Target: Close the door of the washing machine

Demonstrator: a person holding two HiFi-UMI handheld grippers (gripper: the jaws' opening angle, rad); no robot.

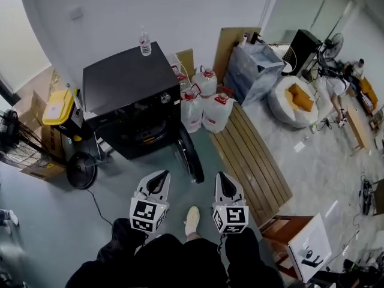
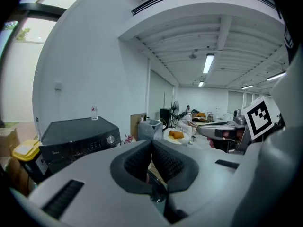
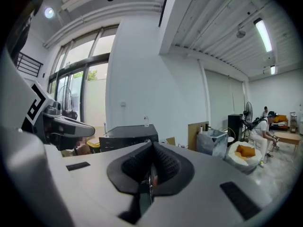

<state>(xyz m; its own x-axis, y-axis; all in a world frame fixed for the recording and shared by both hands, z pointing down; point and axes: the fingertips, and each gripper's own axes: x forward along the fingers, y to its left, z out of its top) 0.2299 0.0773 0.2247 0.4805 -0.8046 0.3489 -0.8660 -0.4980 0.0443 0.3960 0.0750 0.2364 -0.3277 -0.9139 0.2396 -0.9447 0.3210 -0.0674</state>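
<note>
The black washing machine (image 1: 129, 95) stands by the wall, its round door (image 1: 189, 155) swung open toward the person. The left gripper (image 1: 159, 179) and right gripper (image 1: 222, 180) hang short of it, fingers together, empty. Best press the door's outer face squarely until it latches.

bright even light, sharp frames, fisheye-warped dark edges.

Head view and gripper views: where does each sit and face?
Head view: on the head, steeply down at washing machine, open door; left gripper, right gripper, shoe show.
Left gripper view: on left gripper, toward the machine; own shut jaws show.
Right gripper view: same, from the right gripper.
All share the washing machine.
</note>
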